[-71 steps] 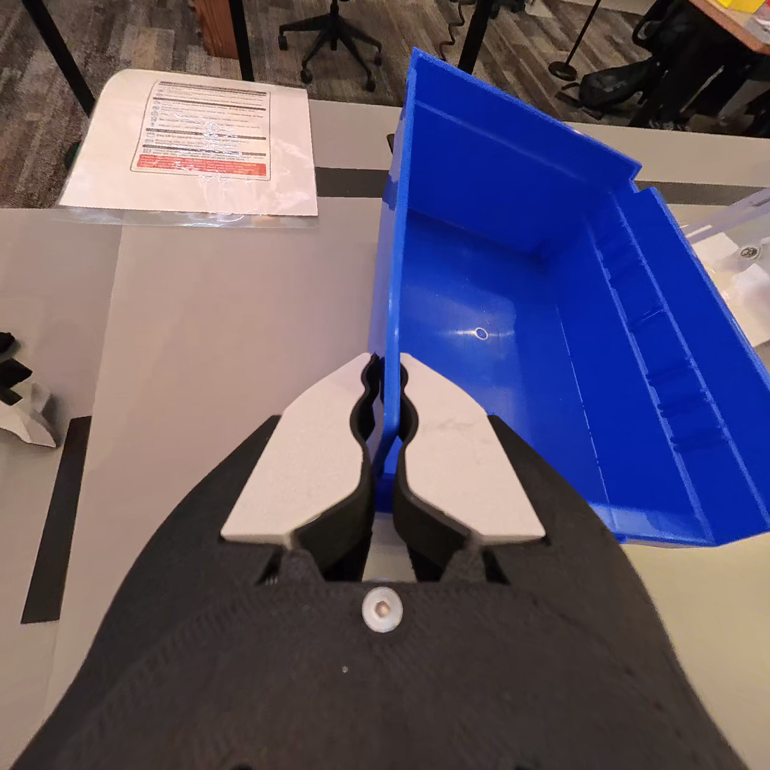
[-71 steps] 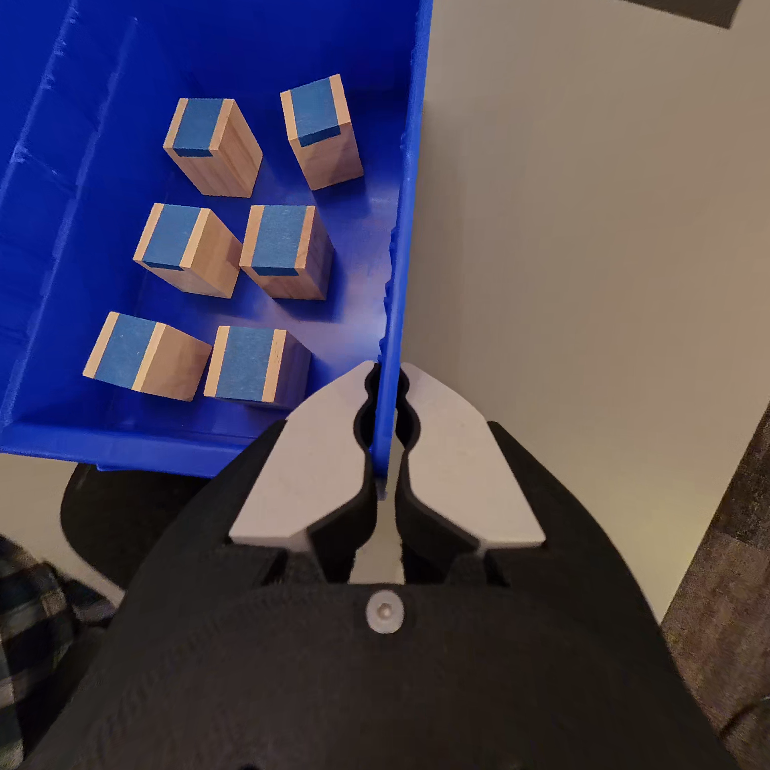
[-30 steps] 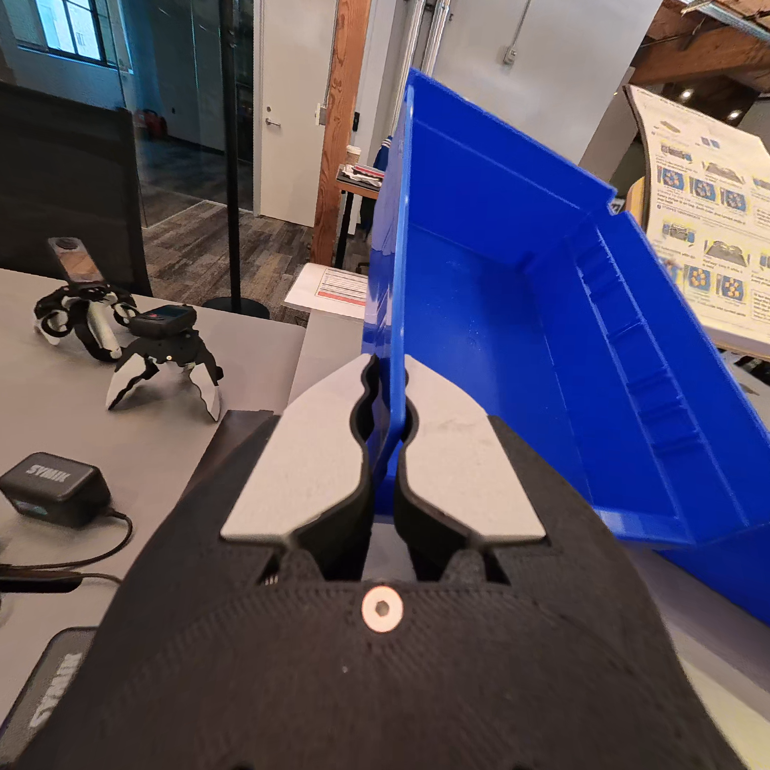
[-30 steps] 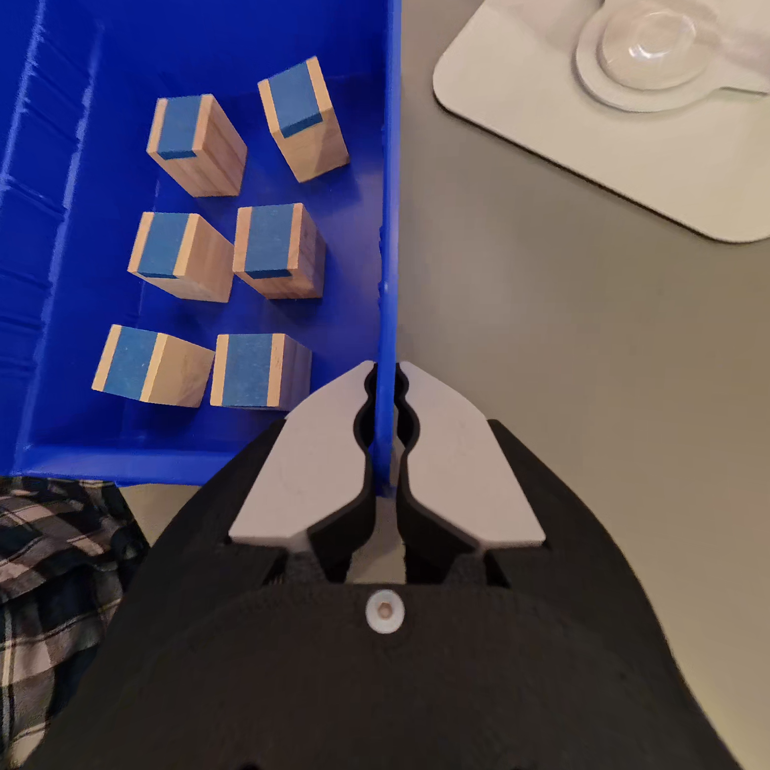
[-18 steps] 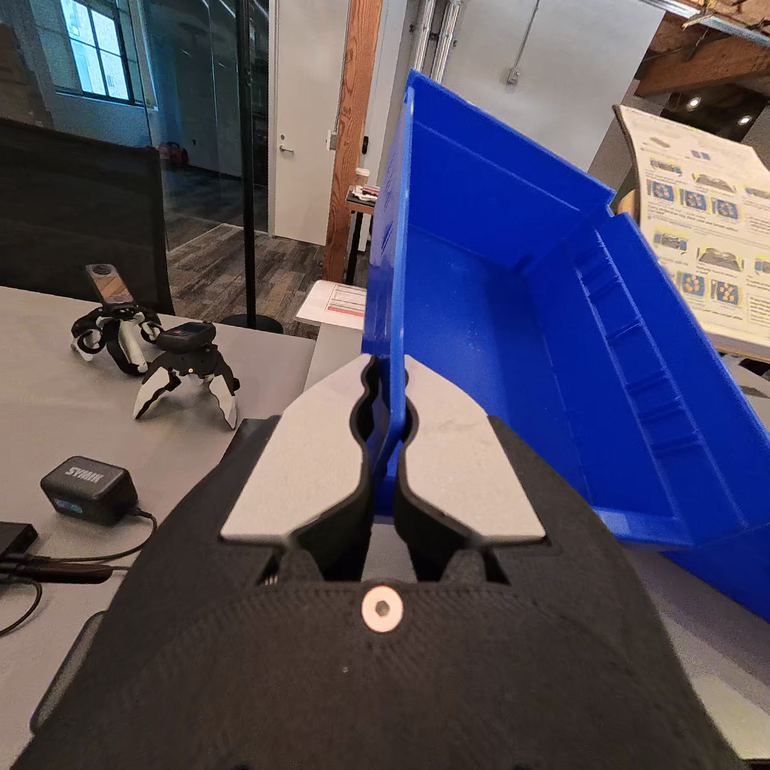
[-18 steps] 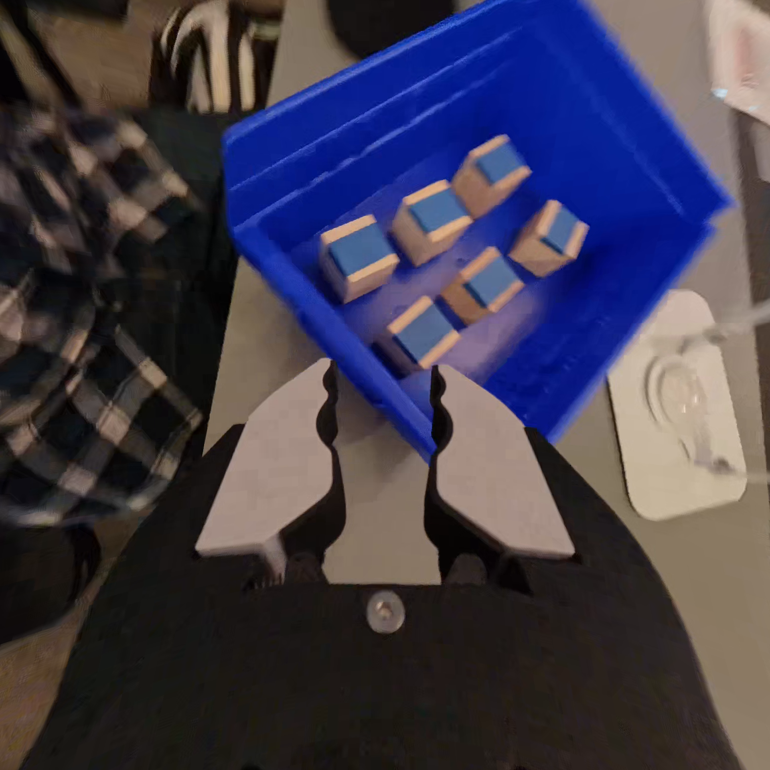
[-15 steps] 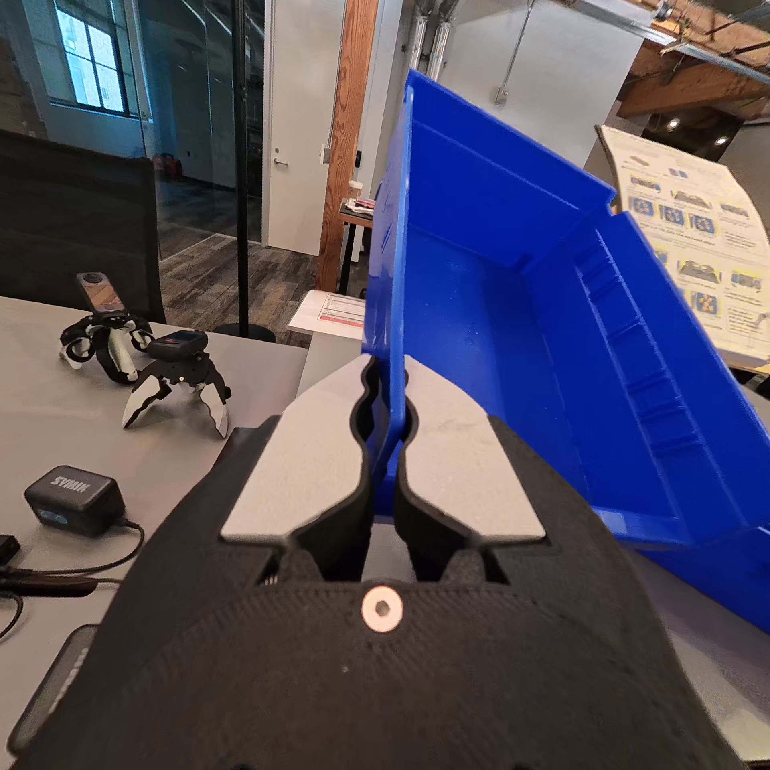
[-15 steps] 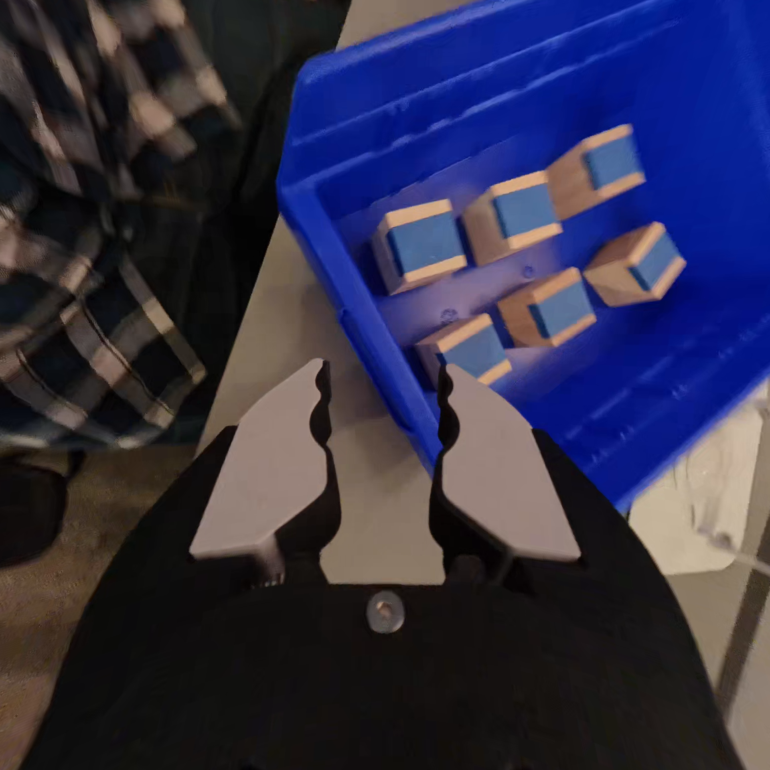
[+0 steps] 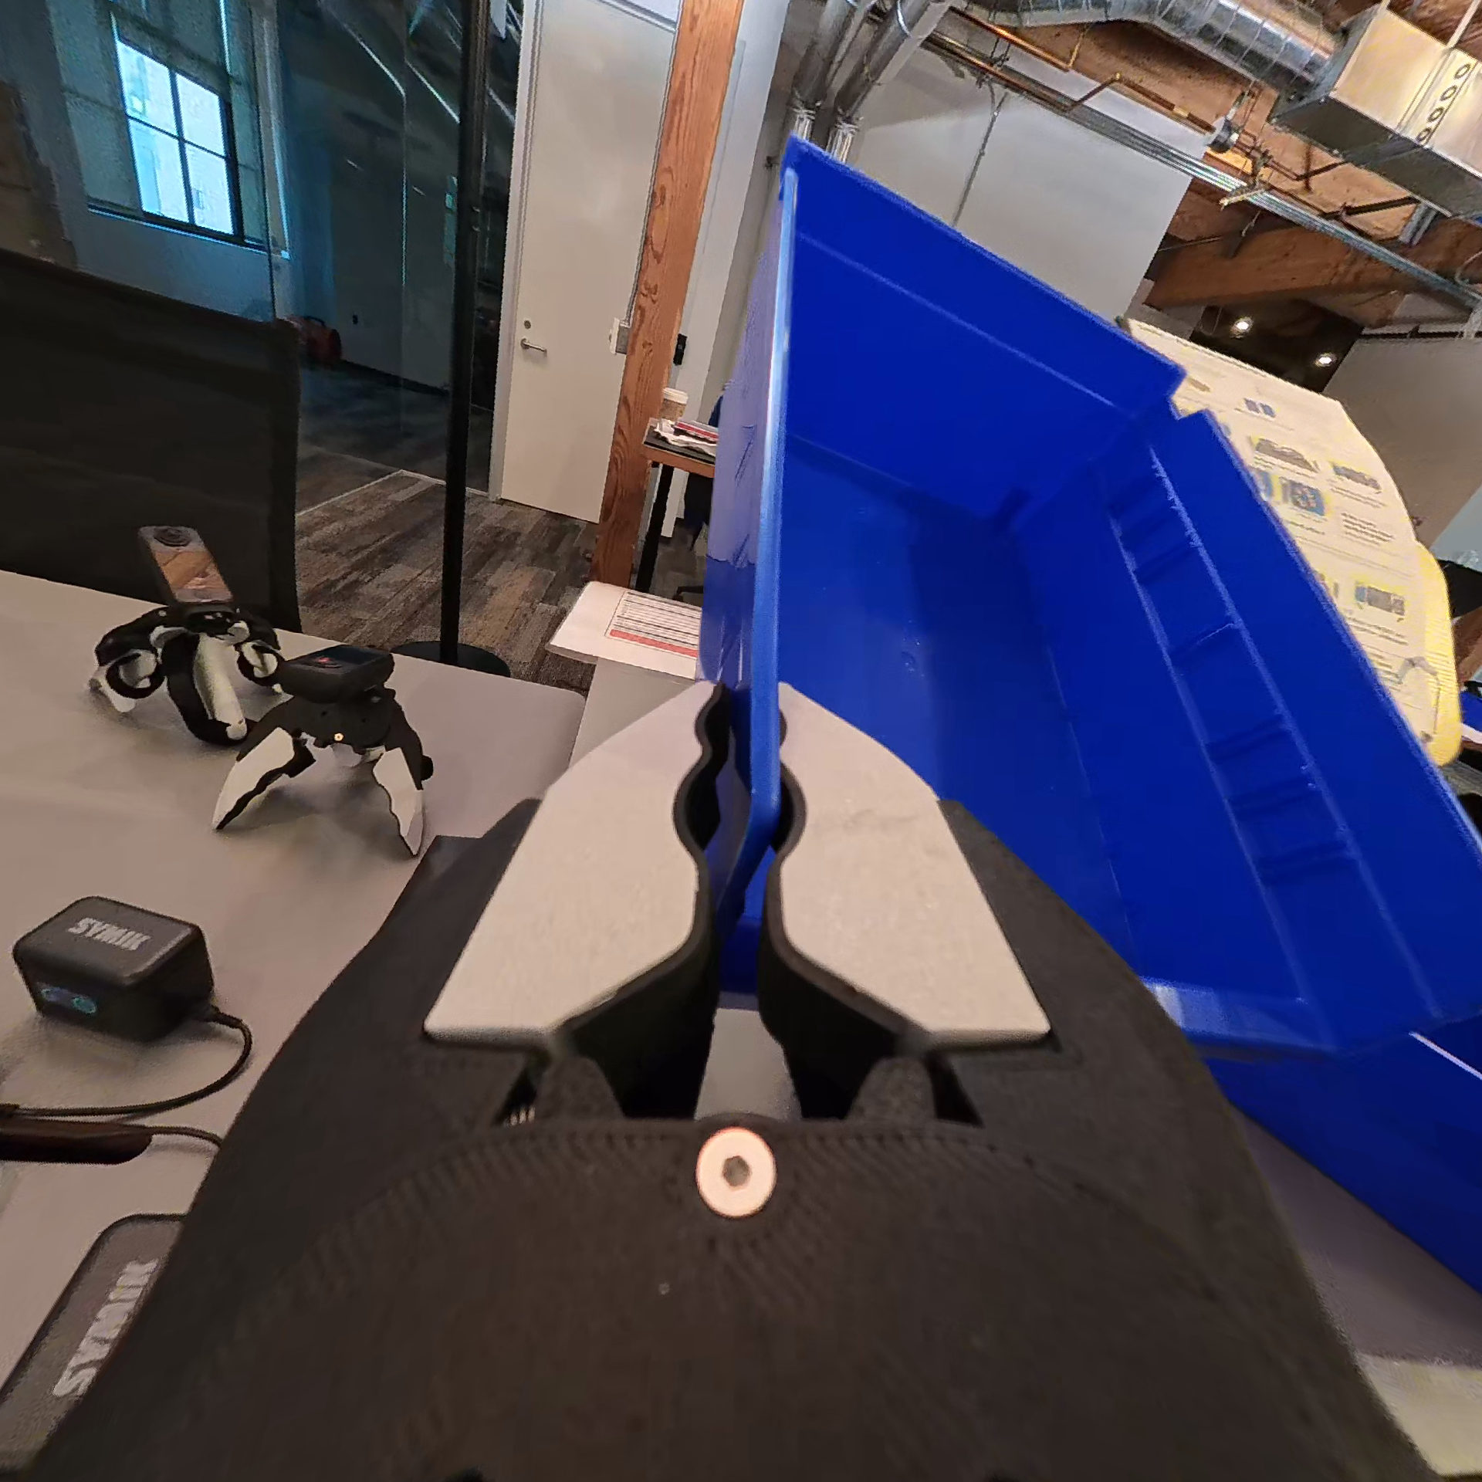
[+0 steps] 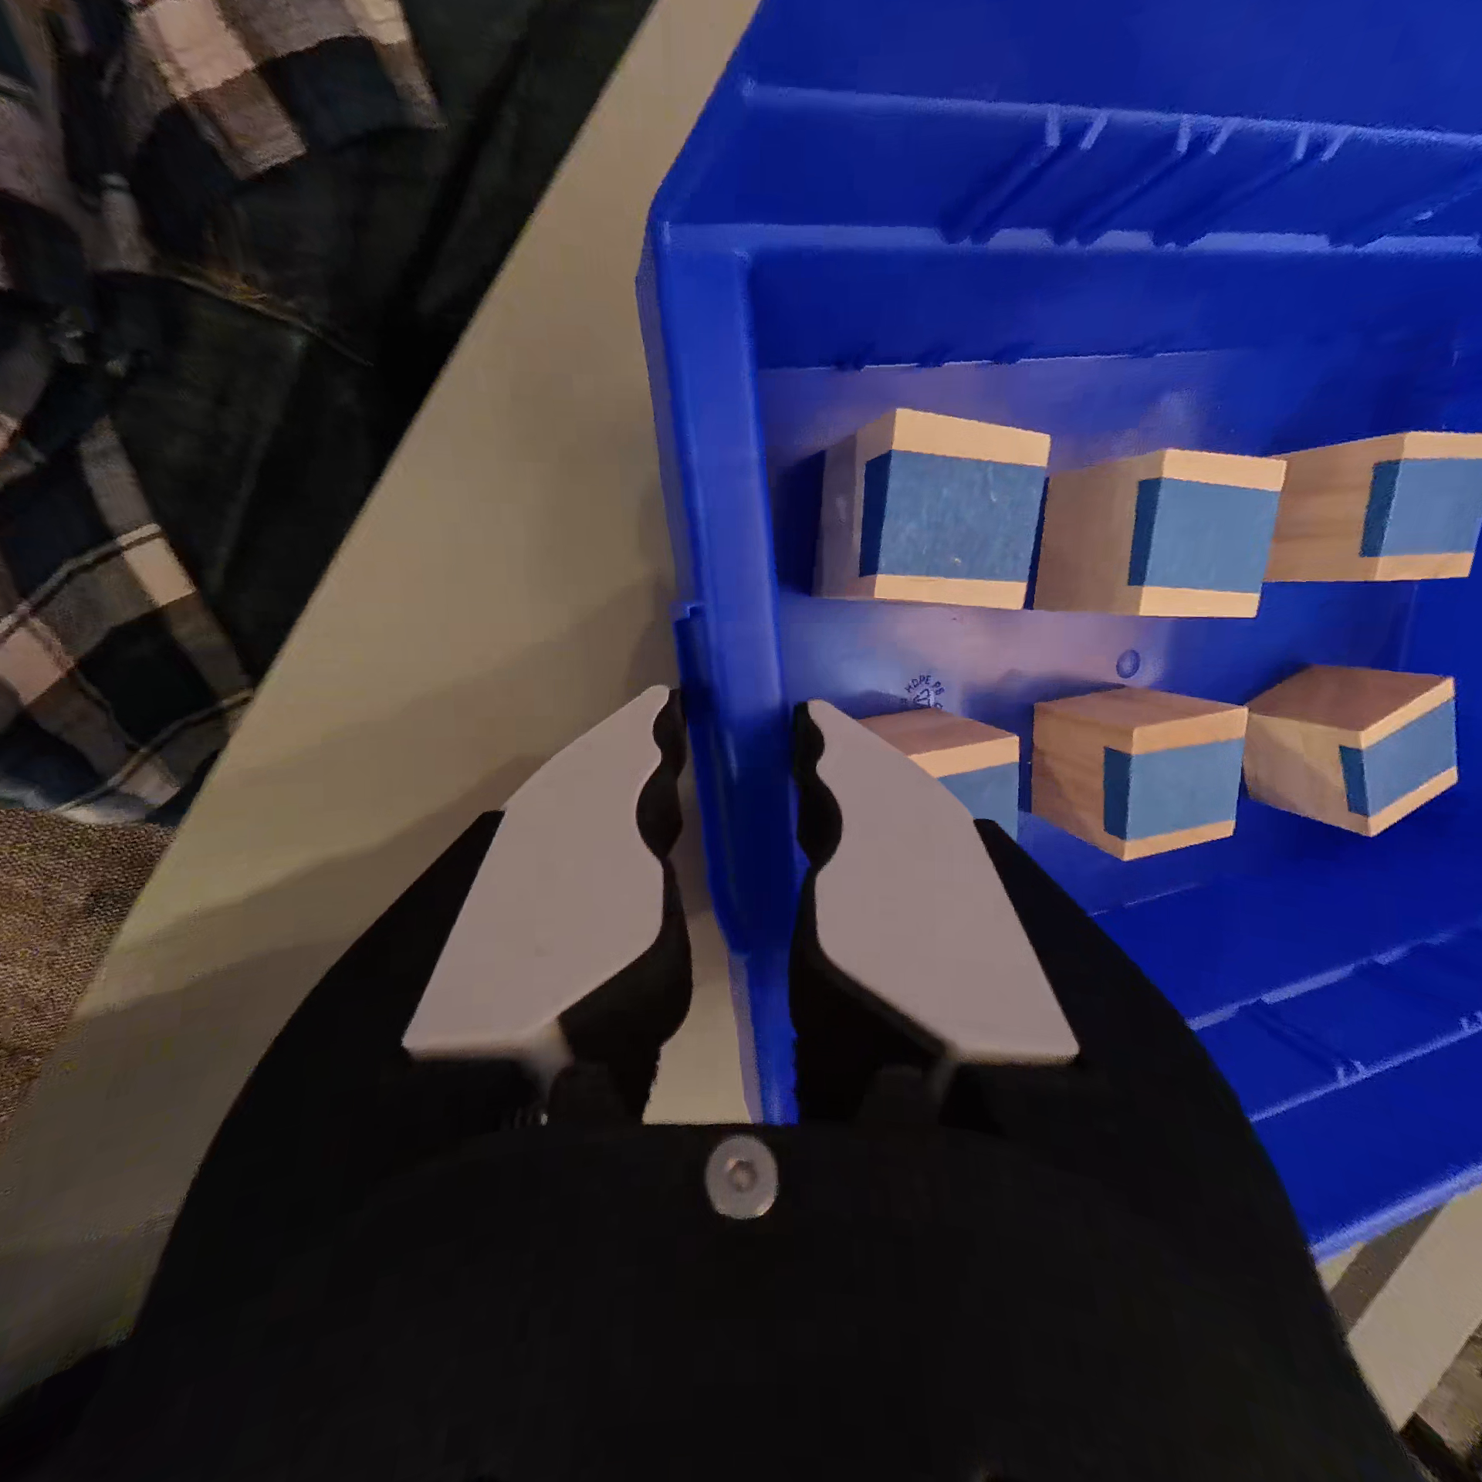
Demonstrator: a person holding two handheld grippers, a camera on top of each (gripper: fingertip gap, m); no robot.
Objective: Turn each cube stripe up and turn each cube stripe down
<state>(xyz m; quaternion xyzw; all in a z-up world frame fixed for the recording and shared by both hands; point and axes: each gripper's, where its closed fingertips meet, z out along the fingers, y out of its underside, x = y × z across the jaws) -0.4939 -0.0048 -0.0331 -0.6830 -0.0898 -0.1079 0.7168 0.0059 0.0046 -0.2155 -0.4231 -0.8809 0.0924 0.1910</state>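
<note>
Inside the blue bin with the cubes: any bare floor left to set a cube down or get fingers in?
Free: the blue bin floor strip between the two rows of three wooden cubes, and the strip between the lower row and the ribbed wall. Crowded: within each row cubes nearly touch; the right gripper straddles the wall at the corner cube.

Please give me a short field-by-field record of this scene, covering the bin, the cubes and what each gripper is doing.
container: blue plastic bin, standing on the pale table
contents: six wooden cubes with blue tape stripes, in two rows of three
stripe faces: all toward the right wrist camera
left gripper: shut on the bin's thin side wall
right gripper: fingers either side of the bin's thick end rim; firm grip not clear
left of table: black charger block, spare gripper
</note>
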